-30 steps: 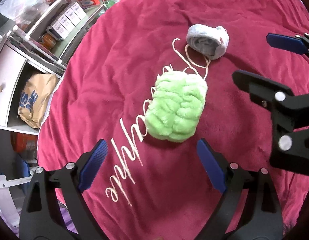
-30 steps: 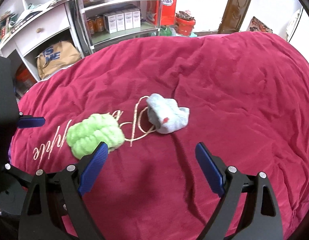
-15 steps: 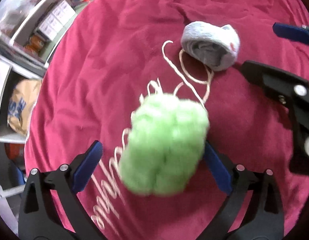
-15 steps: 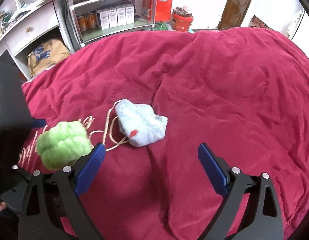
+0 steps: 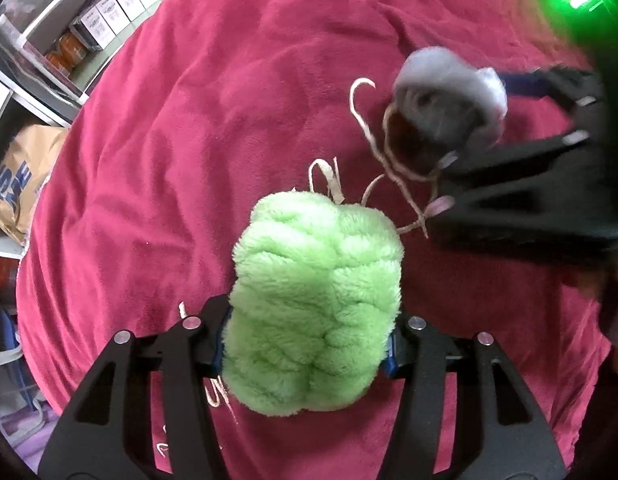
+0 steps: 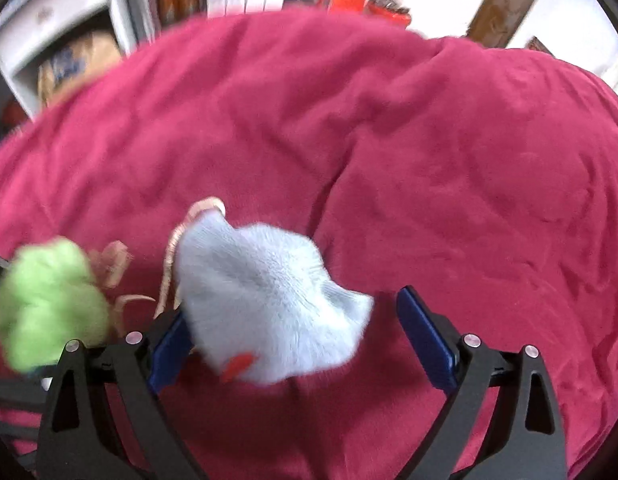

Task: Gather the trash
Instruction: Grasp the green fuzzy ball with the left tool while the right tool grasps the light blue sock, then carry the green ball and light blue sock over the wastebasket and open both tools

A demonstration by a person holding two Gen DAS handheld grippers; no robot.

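Right now, left gripper (image 5: 305, 344): my nearest item. Its jaws have just been closing, and the green fluffy ball (image 5: 315, 308) sits squarely between them; both blue pads are half buried in the fluff, so I read this as a grip taken on the ball.
Ball, position: it fills the middle of the left wrist view, lower half inside the fingers, upper half bulging out beyond the tips. Whether it has left the red blanket (image 5: 189, 140) I cannot tell.
Ball, axis: slightly longer along the line of the fingers than across, so the pads bear on its narrower sides.
Right gripper (image 6: 287, 338): jaws apart, nothing clamped. The pale blue sock (image 6: 269, 304) lies between the fingers but off centre, against the left pad, with a clear gap to the right pad.
Sock, axis: wide end toward the left finger, a point reaching toward the right one.
Key relation: the sock belongs to my right hand, the ball to my left; the two items lie close, joined only by the loose string (image 5: 389, 160) on the blanket between them.
String: untouched; some runs under the sock's edge.
Judgement: closing the right jaws would call for a small shift left first.
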